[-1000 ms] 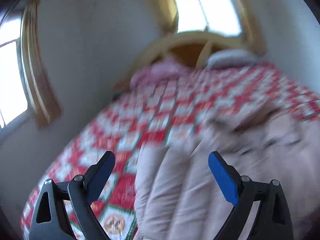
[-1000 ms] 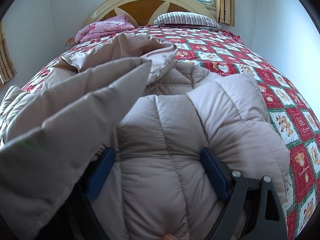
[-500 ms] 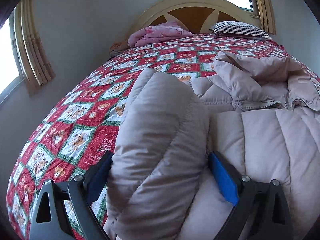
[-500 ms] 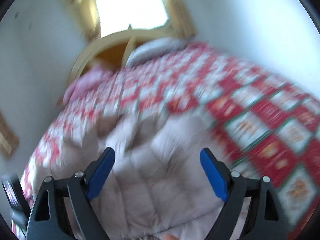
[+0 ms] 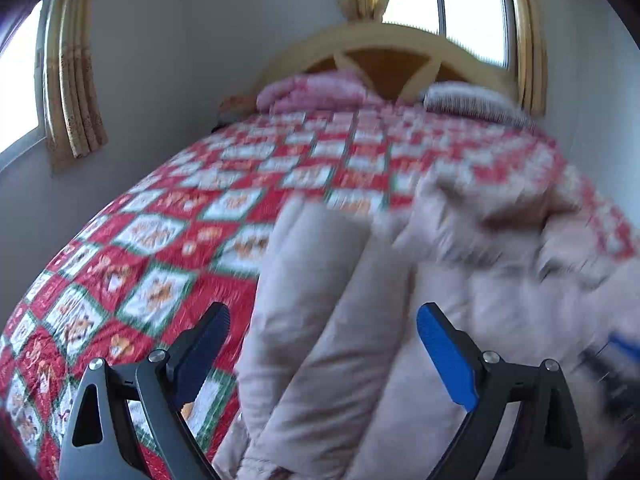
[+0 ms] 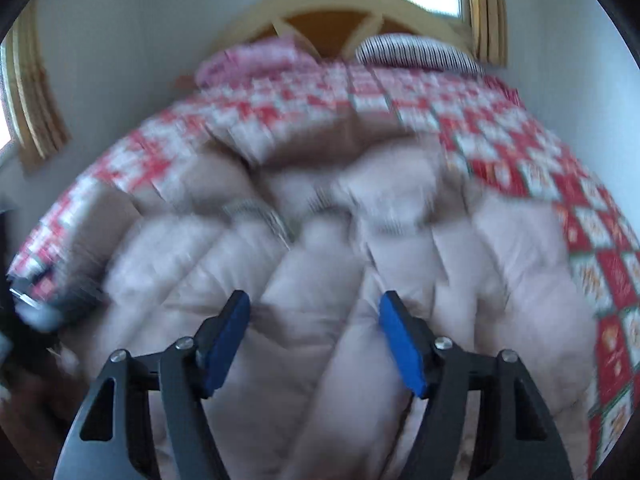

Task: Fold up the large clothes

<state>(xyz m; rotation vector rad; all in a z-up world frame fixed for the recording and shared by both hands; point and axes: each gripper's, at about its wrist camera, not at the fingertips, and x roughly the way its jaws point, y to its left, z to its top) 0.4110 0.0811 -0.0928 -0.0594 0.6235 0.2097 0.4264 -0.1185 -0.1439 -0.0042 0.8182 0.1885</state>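
My puffy jacket [image 6: 320, 280] lies on the bed [image 5: 140, 240] barely folded; my left hand-held gripper [image 5: 322, 344] gapes empty, my right hand-held gripper [image 6: 314, 334] is closing over its quilting.

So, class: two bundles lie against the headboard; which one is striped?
The striped pillow, on the right by the headboard. The other bundle, the folded bedding on the left, is pink.
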